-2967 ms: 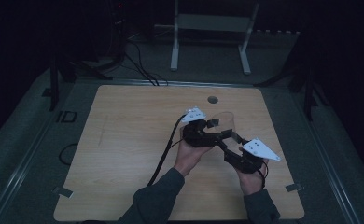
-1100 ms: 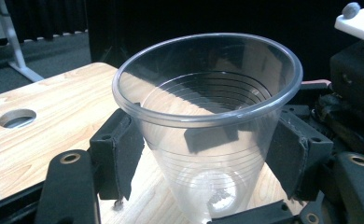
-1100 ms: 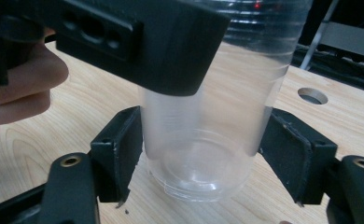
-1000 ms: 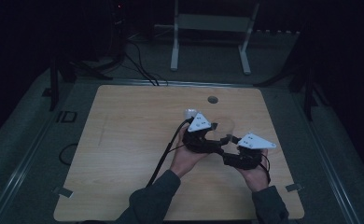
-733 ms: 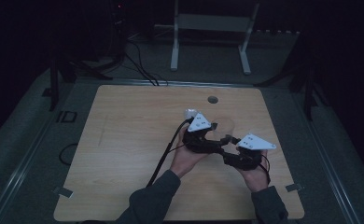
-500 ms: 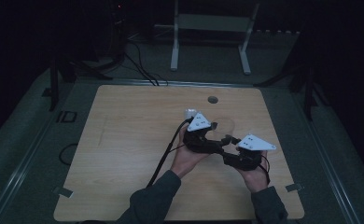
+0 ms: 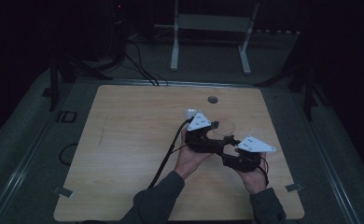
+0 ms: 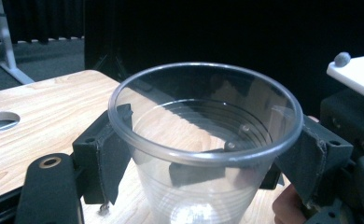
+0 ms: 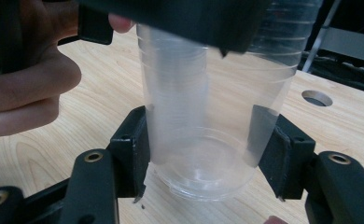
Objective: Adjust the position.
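Note:
A clear plastic cup [image 8: 203,140] stands upright between both grippers, right of the table's middle [image 7: 225,127]. My left gripper [image 8: 208,158] is shut on it just under the rim, one black pad [image 8: 108,149] on each side. My right gripper [image 9: 208,158] is shut on the cup's lower wall [image 9: 203,154], near its base. In the right gripper view the left gripper's jaw and the person's fingers [image 9: 26,88] sit above and to the left. From above, the left gripper [image 7: 208,137] and the right gripper [image 7: 234,154] nearly touch. I cannot tell whether the base rests on the wood.
The wooden table [image 7: 124,140] has a round hole [image 7: 212,99] near its far edge, behind the cup. Black cable [image 7: 164,158] trails from the left gripper toward the near edge. A white metal stand [image 7: 208,28] and more cables lie on the dark floor beyond.
Since three seconds ago the two grippers have drawn closer together around the cup. Over the last second nothing has visibly moved.

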A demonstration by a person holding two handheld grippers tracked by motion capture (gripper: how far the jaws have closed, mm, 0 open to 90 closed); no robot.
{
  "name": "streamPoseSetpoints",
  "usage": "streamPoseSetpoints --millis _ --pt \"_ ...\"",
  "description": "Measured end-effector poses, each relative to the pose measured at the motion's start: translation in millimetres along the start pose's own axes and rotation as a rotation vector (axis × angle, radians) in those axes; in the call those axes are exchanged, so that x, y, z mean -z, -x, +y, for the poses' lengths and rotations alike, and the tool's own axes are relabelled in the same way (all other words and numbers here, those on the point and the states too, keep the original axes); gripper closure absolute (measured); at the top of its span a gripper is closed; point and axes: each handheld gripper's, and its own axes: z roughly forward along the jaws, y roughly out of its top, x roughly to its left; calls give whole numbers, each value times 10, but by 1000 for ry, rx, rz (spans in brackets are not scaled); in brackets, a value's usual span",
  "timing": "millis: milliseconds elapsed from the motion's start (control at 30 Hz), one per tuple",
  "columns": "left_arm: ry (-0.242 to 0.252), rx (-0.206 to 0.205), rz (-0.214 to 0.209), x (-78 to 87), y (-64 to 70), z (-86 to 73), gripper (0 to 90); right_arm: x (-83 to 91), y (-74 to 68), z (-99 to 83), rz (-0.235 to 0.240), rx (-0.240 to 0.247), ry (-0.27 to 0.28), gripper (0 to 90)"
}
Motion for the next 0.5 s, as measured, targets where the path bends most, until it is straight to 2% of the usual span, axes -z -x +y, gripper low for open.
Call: streamPoseSetpoints --millis 233,500 --pt "7 0 5 -7 17 -7 252 -5 1 -26 11 -14 2 409" --pt "11 -28 18 -16 53 -14 279 8 17 -32 10 -18 4 403"
